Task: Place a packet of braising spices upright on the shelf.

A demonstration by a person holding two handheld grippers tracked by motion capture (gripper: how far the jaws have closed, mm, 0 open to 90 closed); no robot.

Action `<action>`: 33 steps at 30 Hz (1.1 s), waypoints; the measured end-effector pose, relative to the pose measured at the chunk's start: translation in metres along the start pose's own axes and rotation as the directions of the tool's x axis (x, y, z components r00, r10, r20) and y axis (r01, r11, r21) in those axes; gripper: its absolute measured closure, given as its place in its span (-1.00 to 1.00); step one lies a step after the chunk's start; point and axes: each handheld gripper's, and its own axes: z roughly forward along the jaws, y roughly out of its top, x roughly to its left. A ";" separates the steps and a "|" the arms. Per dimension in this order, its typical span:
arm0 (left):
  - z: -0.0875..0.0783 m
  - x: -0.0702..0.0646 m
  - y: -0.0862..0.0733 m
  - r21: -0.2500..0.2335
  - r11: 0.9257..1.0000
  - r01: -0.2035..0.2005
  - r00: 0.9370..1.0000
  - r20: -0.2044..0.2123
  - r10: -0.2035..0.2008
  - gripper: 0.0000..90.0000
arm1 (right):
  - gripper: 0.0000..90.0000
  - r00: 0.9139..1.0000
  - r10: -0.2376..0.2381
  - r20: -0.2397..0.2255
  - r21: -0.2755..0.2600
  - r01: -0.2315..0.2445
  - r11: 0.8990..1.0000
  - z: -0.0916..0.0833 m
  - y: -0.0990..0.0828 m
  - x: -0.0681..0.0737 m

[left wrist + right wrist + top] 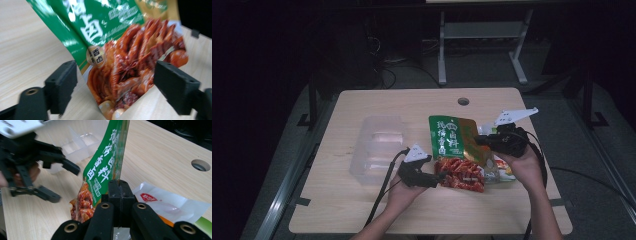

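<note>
A green and red seasoning packet [455, 150] hangs over the table's middle, its red end lowest. My right gripper [477, 141] is shut on the packet's right edge; in the right gripper view the closed jaws [119, 195] pinch the packet [105, 170] edge-on. My left gripper [442, 176] stands open at the packet's red lower end. The left gripper view shows the packet [120, 67] between my gripper's [117, 87] wide-apart jaws, with neither pad pressing on it. In the right gripper view the left gripper [57, 182] is open beside the packet.
A clear plastic container [379, 147] sits on the wooden table [362, 210], left of the packet. A white sachet [165, 203] and other packets [504, 170] lie under my right hand. A round cable hole [463, 101] is near the far edge.
</note>
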 end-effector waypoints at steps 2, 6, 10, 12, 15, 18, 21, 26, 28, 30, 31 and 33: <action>0.007 0.004 0.001 -0.003 0.999 0.038 0.999 0.015 -0.038 -0.51 | 1.00 1.000 -0.007 0.004 0.005 0.007 1.000 0.000 0.000 0.000; 0.017 0.016 0.002 0.027 0.995 0.097 0.995 0.031 -0.098 -0.49 | 1.00 1.000 -0.011 0.003 0.009 0.011 1.000 0.000 -0.002 -0.001; 0.021 0.020 0.006 0.008 0.990 0.141 0.986 0.086 -0.141 -0.37 | 1.00 1.000 0.002 -0.008 0.005 -0.002 1.000 0.000 -0.005 -0.005; 0.023 0.021 0.006 0.017 0.990 0.143 0.982 0.123 -0.144 -0.15 | 1.00 1.000 0.000 -0.010 0.006 0.000 1.000 0.001 -0.006 -0.005; 0.024 0.024 0.008 0.020 0.986 0.166 0.977 0.134 -0.167 0.04 | 1.00 1.000 0.007 -0.011 0.014 -0.007 1.000 0.002 -0.008 -0.007; 0.022 0.026 0.009 0.026 0.983 0.179 0.974 0.138 -0.181 0.43 | 1.00 1.000 0.007 -0.014 0.007 -0.007 1.000 0.001 -0.009 -0.008; 0.020 0.024 0.010 0.017 0.985 0.174 0.974 0.142 -0.175 0.72 | 1.00 1.000 0.022 -0.020 0.000 -0.022 1.000 -0.001 -0.011 -0.012; 0.017 0.018 0.011 0.004 0.990 0.144 0.982 0.126 -0.143 0.88 | 1.00 0.999 0.046 -0.026 -0.002 -0.046 0.999 -0.002 -0.015 -0.017; 0.015 0.014 0.011 -0.012 0.992 0.123 0.987 0.108 -0.121 0.93 | 1.00 0.998 0.053 -0.030 -0.006 -0.054 0.999 -0.003 -0.016 -0.019; 0.013 0.012 0.011 -0.021 0.994 0.111 0.989 0.097 -0.108 0.96 | 1.00 0.997 0.068 -0.040 -0.013 -0.069 0.998 -0.004 -0.017 -0.021; 0.012 0.011 0.010 -0.024 0.995 0.101 0.991 0.089 -0.099 0.96 | 0.98 0.996 0.074 -0.048 -0.018 -0.075 0.997 -0.004 -0.019 -0.023; 0.011 0.011 0.009 -0.027 0.996 0.086 0.993 0.083 -0.084 0.97 | 0.92 0.995 0.083 -0.049 -0.016 -0.084 0.996 -0.003 -0.021 -0.024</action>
